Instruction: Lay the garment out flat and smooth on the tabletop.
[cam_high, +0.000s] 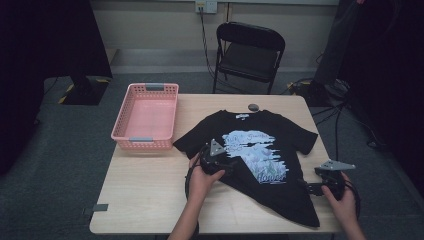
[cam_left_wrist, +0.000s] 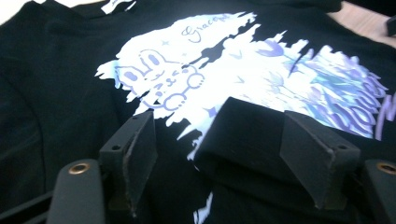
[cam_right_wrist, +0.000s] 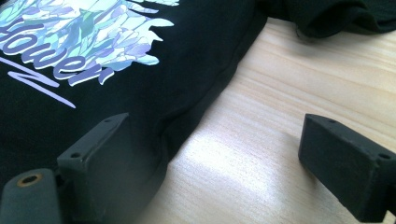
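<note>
From the high view, a black T-shirt lies flat on the pale wood bench, print side up, over the right half of the top. Its long axis runs from the collar near the far edge to the hem near the near right corner, slanting right as it comes nearer; a sleeve spreads out on each side. A pink plastic basket with lattice walls sits at the far left corner, partly past the bench edge. A small dark round object lies just beyond the collar. A black folding chair stands behind the far edge. The left gripper rests on the shirt's left side by the print; the right gripper sits at the shirt's right side seam near the hem.

In the left gripper view, the jaws stand apart, and a raised fold of the shirt's soft black cloth lies between them against the right jaw, not pinched. Beyond it the white and lilac print shows a rabbit and script lettering.

In the right gripper view, the jaws are spread wide, gripping nothing: the left jaw lies on the shirt's edge, the right one over bare, grained wood. The print's purple lettering shows at the upper left.
</note>
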